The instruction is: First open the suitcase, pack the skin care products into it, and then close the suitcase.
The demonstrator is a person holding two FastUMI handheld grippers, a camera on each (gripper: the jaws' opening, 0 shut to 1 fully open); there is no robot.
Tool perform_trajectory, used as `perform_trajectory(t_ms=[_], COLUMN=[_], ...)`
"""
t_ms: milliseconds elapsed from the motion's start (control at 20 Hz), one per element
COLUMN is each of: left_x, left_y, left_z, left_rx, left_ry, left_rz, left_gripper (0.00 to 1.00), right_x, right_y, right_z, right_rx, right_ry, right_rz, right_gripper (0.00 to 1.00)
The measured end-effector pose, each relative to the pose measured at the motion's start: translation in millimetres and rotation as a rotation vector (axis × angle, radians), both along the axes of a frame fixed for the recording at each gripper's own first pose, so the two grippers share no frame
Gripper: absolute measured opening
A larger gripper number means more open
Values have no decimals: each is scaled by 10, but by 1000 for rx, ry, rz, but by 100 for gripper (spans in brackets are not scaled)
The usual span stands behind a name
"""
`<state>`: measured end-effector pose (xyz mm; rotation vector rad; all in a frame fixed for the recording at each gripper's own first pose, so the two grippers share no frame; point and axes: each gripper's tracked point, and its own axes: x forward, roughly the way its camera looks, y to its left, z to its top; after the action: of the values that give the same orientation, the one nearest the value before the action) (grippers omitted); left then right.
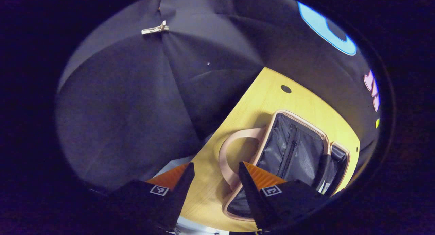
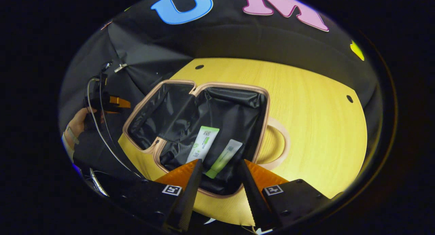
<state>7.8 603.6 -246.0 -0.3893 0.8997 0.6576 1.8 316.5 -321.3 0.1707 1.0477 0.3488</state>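
Two skin care tubes lie side by side in the open suitcase (image 2: 200, 126): a white and green tube (image 2: 203, 144) and, just beside it on the handle side, a smaller grey and green tube (image 2: 224, 158). Both rest on the black lining of the deeper half. The suitcase lies flat on the yellow table (image 2: 312, 126), its lid half (image 2: 159, 112) folded out on the side away from the handle (image 2: 280, 140).

I hold the right gripper (image 2: 217, 177) above the near rim of the suitcase, fingers well apart and empty. The left gripper (image 1: 215, 180), seen in its own view, hovers off the handle side of the suitcase, fingers likewise spread with nothing between them.

I judge packing to be finished or nearly so. Closing comes next, which calls for catching the lid half's outer rim and swinging it over the tubes.
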Motion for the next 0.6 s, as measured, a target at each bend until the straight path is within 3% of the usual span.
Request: perform_trajectory(t_ms=[250, 350, 450, 600], left_x=[172, 182, 261, 398], left_y=[130, 216, 179, 94], left_z=[-475, -680, -861, -662], left_rx=[-55, -27, -64, 4], left_ry=[125, 209, 229, 223], left_rz=[-12, 4, -37, -109], left_gripper=[84, 84, 81, 19], right_x=[69, 30, -49, -125], right_y=[-278, -368, -465, -545], right_z=[116, 129, 116, 192], right_rx=[-10, -20, -41, -46], right_ry=[-28, -29, -25, -34], right_rz=[-105, -130, -130, -139], right_gripper=[72, 72, 72, 72])
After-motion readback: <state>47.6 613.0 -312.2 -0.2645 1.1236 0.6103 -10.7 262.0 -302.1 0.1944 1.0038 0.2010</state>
